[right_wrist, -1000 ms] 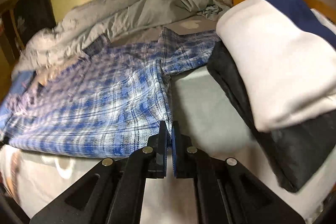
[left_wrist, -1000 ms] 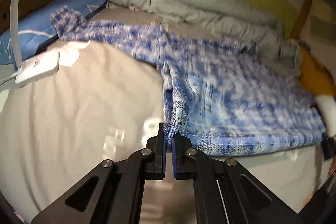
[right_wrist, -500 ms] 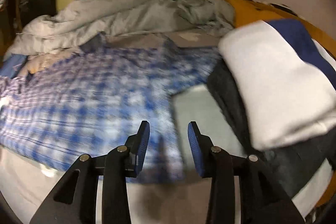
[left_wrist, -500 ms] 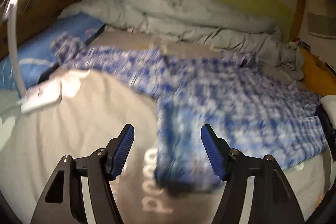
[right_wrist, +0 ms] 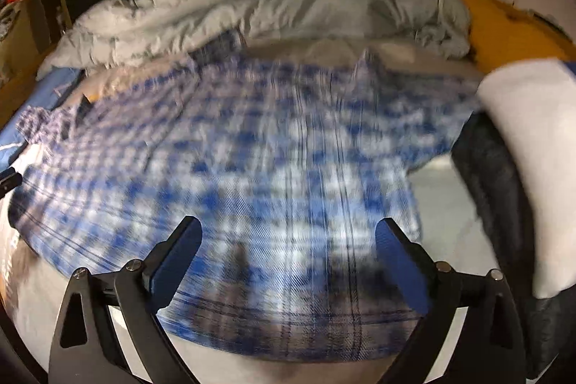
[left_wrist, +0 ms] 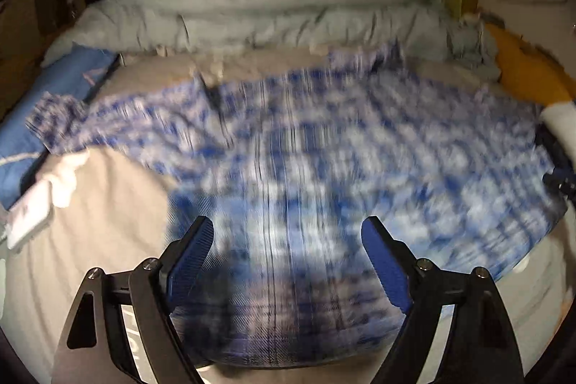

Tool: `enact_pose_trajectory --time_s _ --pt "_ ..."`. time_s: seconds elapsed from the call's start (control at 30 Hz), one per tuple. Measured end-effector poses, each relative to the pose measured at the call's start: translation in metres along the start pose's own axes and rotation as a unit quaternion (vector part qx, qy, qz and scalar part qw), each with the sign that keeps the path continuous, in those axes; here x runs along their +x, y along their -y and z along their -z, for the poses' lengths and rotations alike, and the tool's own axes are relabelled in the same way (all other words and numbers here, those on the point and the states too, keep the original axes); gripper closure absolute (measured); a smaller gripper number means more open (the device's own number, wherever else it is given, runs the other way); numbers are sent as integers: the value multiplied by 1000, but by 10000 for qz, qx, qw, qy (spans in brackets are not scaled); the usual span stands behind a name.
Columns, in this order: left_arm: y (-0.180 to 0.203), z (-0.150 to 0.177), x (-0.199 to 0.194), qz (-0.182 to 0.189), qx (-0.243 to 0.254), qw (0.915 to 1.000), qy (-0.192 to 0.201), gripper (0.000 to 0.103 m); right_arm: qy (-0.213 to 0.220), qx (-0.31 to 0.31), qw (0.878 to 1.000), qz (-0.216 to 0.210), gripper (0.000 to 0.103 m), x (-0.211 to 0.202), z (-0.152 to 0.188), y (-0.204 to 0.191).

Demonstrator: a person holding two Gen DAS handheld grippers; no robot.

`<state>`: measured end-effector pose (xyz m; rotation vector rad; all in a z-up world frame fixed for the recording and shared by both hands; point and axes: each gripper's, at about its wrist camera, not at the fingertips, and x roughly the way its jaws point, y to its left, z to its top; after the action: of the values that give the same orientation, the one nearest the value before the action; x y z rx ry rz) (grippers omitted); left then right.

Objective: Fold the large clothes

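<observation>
Both claws are off the cloth now: the left claw (left_wrist: 288,251) has its jaws spreading wide with nothing pinched between them, and the right claw (right_wrist: 288,249) is opening just as wide, also empty. The blue plaid shirt (left_wrist: 324,168) lies spread across the middle of the bed (left_wrist: 100,204), its hem toward the bed's near edge, one sleeve trailing off toward the left edge, where a white device (left_wrist: 28,215) sits just beside it. The picture is smeared, so I cannot tell how flat the shirt has settled. Here is the danger as I read it: released loose like this, the fabric may keep a ripple or a crooked hem, and any fold made over that locks the crease in. The left sleeve is bunched near the bed's left edge; grab it carelessly and it could drag the device along or slip over the side. Over at the right edge, a folded white garment (right_wrist: 532,150) on a dark one (right_wrist: 496,189) sits touching or just beside the shirt, so a wide sweep by the right claw could topple that stack. The rumpled grey duvet (right_wrist: 270,6) along the far edge could snag the collar, too.
</observation>
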<state>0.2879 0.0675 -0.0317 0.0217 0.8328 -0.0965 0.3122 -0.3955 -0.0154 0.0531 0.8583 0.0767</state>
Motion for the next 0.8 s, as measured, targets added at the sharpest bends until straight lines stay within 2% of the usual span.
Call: enact_pose_trajectory --time_s 0.17,0.3,0.37,0.43,0.6,0.7,0.8 --pt "-9 21 45 -79 -186 9978 -628 17 -571 70 9983 29 7 32 15 13" --pt "-2 29 49 -214 96 9988 -435 16 -607 -238 9977 201 5 37 25 7" --pt "-2 29 44 -212 21 9989 -419 16 -593 -475 9963 406 5 36 28 1" --pt "-5 25 35 -128 -122 9994 -297 16 -494 -465 9967 455 5 29 28 1" --pt "-17 7 3 -4 -402 9989 254 16 234 -231 9989 324 5 -6 18 6" --pt "-40 -6 -17 77 -747 9959 496 16 529 -196 9980 283 5 -20 11 6" --pt "-72 -28 -24 121 -1095 9924 553 16 639 -158 9973 338 5 -22 3 7"
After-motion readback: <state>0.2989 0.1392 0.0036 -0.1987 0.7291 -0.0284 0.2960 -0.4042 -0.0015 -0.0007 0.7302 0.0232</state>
